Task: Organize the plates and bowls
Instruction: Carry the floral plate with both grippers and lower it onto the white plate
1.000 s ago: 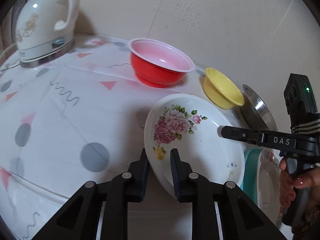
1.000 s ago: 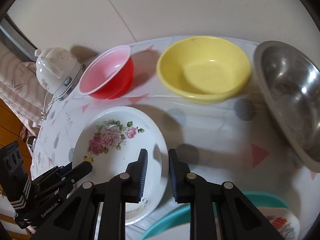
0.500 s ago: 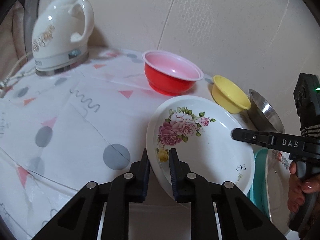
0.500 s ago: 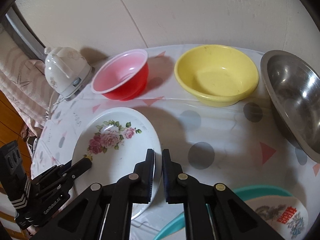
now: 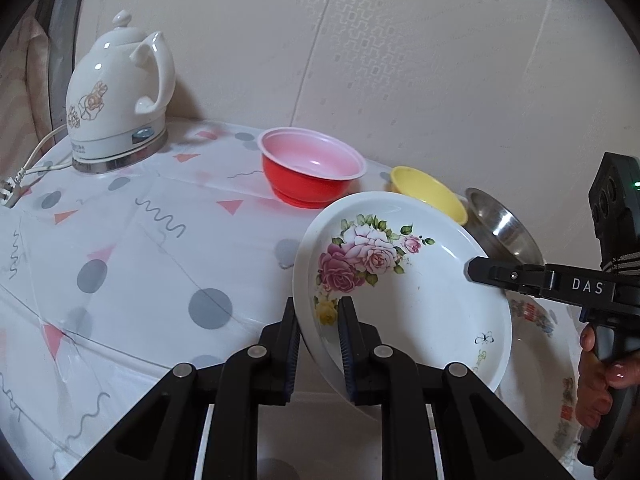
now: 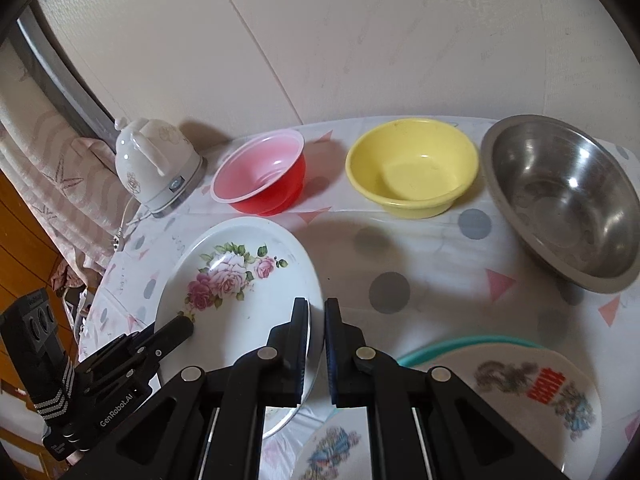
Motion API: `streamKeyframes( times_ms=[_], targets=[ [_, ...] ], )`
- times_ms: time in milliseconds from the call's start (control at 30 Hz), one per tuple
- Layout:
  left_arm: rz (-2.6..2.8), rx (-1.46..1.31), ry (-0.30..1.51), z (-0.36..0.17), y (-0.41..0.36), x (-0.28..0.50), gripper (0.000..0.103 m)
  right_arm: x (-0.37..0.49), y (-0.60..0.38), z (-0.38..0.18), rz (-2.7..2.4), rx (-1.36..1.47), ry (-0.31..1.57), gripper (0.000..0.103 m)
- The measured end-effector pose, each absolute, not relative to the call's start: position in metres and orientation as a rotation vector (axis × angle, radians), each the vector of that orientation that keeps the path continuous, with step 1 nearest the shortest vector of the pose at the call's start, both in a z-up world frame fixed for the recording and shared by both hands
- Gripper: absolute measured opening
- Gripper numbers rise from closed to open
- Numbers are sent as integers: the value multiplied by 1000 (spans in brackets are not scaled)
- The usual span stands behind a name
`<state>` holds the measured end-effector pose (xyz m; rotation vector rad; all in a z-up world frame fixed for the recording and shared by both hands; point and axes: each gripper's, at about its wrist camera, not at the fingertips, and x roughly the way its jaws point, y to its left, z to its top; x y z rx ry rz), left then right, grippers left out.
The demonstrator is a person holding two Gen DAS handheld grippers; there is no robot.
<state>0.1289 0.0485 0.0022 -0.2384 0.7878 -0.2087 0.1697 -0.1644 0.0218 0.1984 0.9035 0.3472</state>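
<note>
- Gripping opposite rims of the rose-patterned plate, both grippers hold it tilted above the dotted tablecloth.
- The left gripper pinches its near edge.
- The right gripper, jaws just closed, clamps the rim.
- The red bowl, yellow bowl and steel bowl line the wall.

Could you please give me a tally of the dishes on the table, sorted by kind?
Bowls: 3 (red bowl, yellow bowl, steel bowl)
Plates: at least 4 (rose plate, dragon plate, teal plate, a partly hidden printed plate)
Total: at least 7
</note>
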Motion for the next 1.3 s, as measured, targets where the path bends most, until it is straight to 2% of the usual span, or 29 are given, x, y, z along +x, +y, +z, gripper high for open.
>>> streamKeyframes(
  times_ms=[600, 1300],
  targets=[
    [-352, -207, 768, 25, -16, 92, 19, 91, -226, 39, 282, 266, 806, 8],
    [-458, -82, 838, 10, -96, 76, 19, 49, -306, -5, 180, 416, 846, 8]
  ],
)
